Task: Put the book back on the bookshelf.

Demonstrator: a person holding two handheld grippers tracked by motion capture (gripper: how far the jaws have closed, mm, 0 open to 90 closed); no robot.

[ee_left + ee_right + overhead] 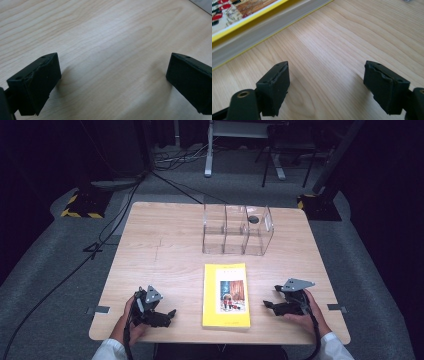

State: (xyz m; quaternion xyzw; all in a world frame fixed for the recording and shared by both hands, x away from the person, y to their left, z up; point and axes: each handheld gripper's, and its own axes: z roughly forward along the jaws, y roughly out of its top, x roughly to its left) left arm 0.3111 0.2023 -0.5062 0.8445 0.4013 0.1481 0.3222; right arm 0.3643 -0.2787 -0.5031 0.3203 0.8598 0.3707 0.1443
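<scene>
Yellow book (226, 295) flat at lower centre of the wooden surface (160, 250).
Left gripper (167, 316) and right gripper (268, 305) flank it, both released, jaws wide, nothing held.

A clear three-compartment organiser (237, 236) stands on the wooden table (160, 245), something small and dark in its right compartment

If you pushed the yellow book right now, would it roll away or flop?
The yellow book lies flat on the table, so it would probably slide, not roll. Its thick page block suggests it stays fairly stiff and somewhat heavy. The glossy-looking cover may be slippery.
</scene>
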